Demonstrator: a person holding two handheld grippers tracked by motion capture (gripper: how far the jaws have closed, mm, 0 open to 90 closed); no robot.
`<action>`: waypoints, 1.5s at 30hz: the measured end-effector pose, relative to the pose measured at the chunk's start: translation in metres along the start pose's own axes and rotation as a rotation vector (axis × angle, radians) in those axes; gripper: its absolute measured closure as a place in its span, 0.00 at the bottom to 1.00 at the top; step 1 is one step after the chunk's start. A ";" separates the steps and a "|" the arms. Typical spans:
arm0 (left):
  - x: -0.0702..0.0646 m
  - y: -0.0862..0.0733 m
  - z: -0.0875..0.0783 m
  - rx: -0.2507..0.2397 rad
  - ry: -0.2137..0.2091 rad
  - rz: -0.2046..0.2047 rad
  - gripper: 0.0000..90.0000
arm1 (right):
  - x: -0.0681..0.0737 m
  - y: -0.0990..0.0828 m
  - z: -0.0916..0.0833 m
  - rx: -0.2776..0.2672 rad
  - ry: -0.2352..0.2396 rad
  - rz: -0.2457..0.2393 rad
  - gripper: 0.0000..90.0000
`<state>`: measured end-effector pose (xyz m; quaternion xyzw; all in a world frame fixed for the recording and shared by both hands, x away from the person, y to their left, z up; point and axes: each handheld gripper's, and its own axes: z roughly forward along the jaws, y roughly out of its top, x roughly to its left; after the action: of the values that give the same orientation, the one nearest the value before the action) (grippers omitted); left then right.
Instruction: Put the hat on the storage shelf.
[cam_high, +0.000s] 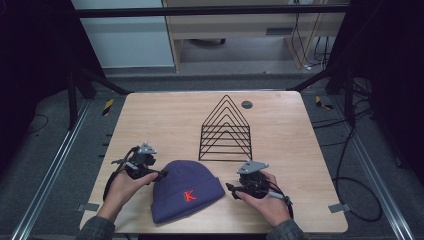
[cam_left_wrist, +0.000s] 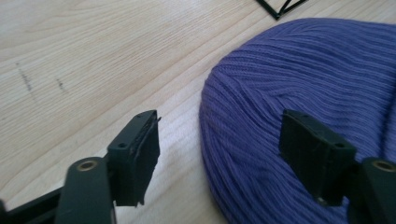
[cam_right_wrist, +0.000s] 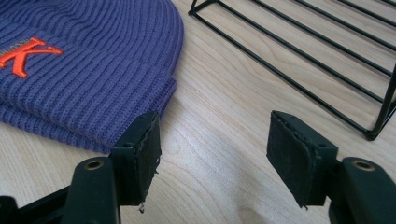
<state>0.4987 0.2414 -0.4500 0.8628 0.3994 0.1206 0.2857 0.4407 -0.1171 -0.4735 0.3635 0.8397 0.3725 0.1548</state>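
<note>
Flanking purple ribbed knit beanie with orange K (cam_high: 186, 192), lying flat at near table edge: left gripper (cam_high: 159, 175), right gripper (cam_high: 231, 189). Both jaw pairs gaping wide, gripping nothing. Step judged: approaching to grasp; next, closing on edges. Left gripper view showing crown between jaws; right gripper view showing cuff, black wire rack (cam_right_wrist: 299, 51).

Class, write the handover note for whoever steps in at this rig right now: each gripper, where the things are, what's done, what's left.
Left gripper: open, at the crown edge of the purple beanie, one finger over bare wood, the other over the knit.
Right gripper: open, over bare table beside the folded cuff, holding nothing.
The beanie lies flat at the near edge, orange K up. The black wire rack stands behind it.
Done: nothing gripped yet.
Left: probably grasping the beanie on both sides.
</note>
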 end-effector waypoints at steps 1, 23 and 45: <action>0.000 0.002 0.004 0.012 0.001 -0.001 0.35 | -0.001 -0.001 0.000 0.001 -0.002 0.000 0.38; -0.004 0.010 0.032 0.101 -0.083 -0.015 0.82 | -0.004 -0.003 0.001 0.015 -0.001 0.018 0.32; -0.040 0.029 -0.025 -0.092 0.001 0.139 0.89 | -0.006 -0.005 0.001 0.016 -0.037 0.025 0.23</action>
<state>0.4796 0.2056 -0.4119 0.8744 0.3326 0.1587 0.3156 0.4430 -0.1232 -0.4780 0.3820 0.8351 0.3608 0.1625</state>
